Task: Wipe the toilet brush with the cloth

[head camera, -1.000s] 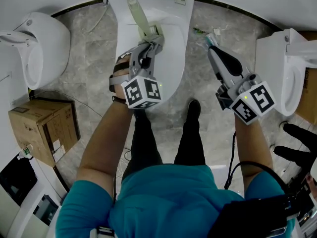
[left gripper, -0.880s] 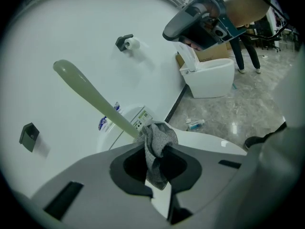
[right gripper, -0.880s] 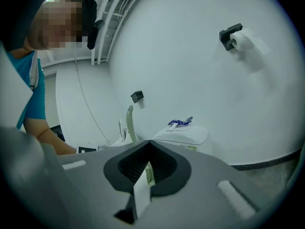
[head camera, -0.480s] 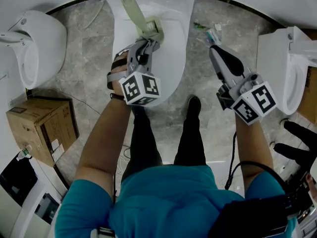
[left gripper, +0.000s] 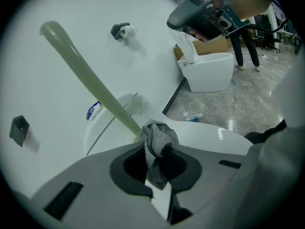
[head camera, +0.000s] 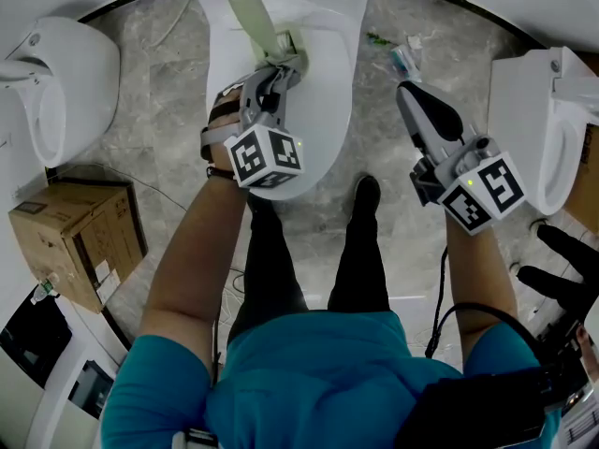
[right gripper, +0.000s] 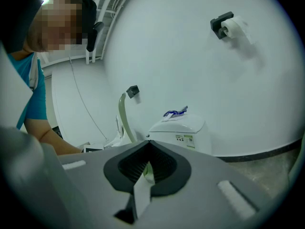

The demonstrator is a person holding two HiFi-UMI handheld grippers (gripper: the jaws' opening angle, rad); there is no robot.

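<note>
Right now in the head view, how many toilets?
3 toilets: one at left, one at top centre, one at right. More may sit outside the frame.

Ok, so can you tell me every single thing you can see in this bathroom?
Toilets: three, white; one in the middle, one at the left, one at the right.
Toilet brush: one, pale green handle; sticking up over the middle toilet.
Cloth: one, grey; against the brush handle.
Cardboard box: one, brown; on the floor at the left.
Toilet roll: one, white, on a black holder; on the wall.
Tube: one, white and teal; on the floor beside the middle toilet.
Left gripper: one, grey; shut on the cloth.
Right gripper: one, grey; shut, empty, over the floor.
Arms: two, bare; teal shirt.
</note>
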